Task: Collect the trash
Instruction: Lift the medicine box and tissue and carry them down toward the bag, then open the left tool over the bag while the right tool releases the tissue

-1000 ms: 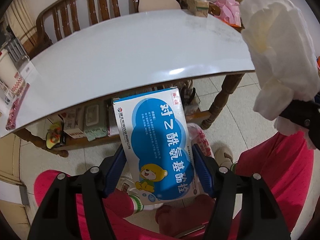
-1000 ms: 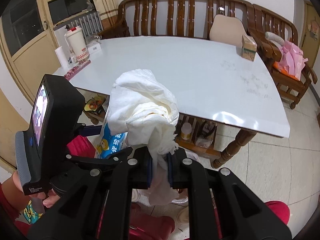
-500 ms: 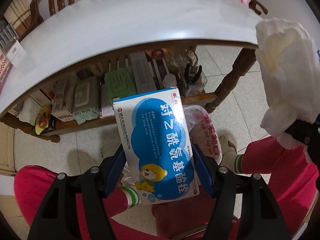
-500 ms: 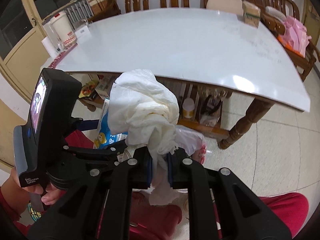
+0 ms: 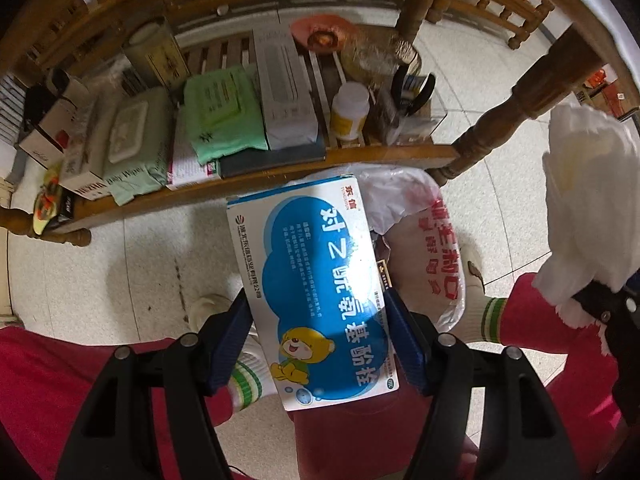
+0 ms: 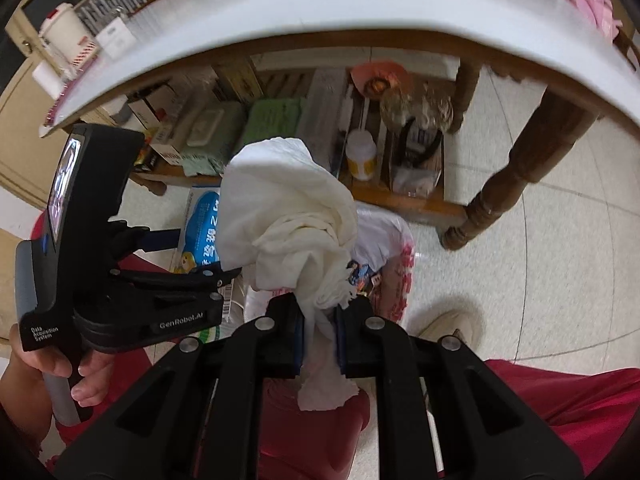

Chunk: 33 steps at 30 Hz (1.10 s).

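Note:
My left gripper [image 5: 320,340] is shut on a blue and white medicine box [image 5: 316,284] with a cartoon bear, held above a white plastic trash bag [image 5: 432,248] with red print on the floor. My right gripper [image 6: 320,328] is shut on a crumpled white tissue wad [image 6: 292,216], held over the same bag [image 6: 392,256]. The tissue wad also shows at the right of the left wrist view [image 5: 592,208]. The box shows behind the tissue in the right wrist view [image 6: 200,228], with the left gripper's body [image 6: 100,240] beside it.
A wooden shelf [image 5: 280,168] under the white table [image 6: 360,12] holds wipes packs, boxes, a white bottle [image 5: 350,110] and pliers. A table leg [image 6: 504,184] stands right of the bag. The person's red-trousered legs [image 5: 60,380] and socked feet flank the bag.
Both grippers have tilted down from the tabletop toward the floor. The under-table shelf and the trash bag have come into view below the box and the tissue wad.

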Tool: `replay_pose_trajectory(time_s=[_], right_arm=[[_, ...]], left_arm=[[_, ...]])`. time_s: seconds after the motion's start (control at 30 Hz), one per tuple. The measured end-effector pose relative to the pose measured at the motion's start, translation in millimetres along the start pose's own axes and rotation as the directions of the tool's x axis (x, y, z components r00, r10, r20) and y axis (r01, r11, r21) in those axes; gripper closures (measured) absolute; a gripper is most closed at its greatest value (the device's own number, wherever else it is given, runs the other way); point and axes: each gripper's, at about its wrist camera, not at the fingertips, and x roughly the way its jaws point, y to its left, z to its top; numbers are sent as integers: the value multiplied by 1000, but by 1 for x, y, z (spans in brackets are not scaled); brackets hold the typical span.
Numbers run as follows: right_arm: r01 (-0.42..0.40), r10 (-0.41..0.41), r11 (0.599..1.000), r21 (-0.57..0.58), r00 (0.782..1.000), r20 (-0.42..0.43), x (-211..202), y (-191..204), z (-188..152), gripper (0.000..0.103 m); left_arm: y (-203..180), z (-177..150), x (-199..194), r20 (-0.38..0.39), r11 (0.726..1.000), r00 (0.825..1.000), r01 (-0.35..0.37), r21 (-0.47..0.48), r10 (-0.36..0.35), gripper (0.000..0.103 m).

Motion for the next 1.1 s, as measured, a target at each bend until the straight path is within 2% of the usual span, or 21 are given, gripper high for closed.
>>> replay_pose_trajectory(time_s=[0.3,0.7,0.8,0.9,1.1], right_arm=[[0,8,998,69,992,-124,66,-21,-2,90],[9,24,993,119,962,-273,135,-41,-5,90],[6,33,992,128,953,-301,146,-42,-6,90],[-1,44,990,138,950,-310,151,-43,-5,90],[-6,59,987,160,943,-326,160,-48,-4,90]], left_arm=[[3,8,51,-98,1000,995,9,-11,-10,39],[9,18,96,-179,998,982,55,-35,-61,39],[6,19,107,-201,999,978,44,-23,-48,39],[4,21,119,-228,997,971,66,-29,-71,39],[2,25,132,-266,997,961,64,-32,-70,39]])
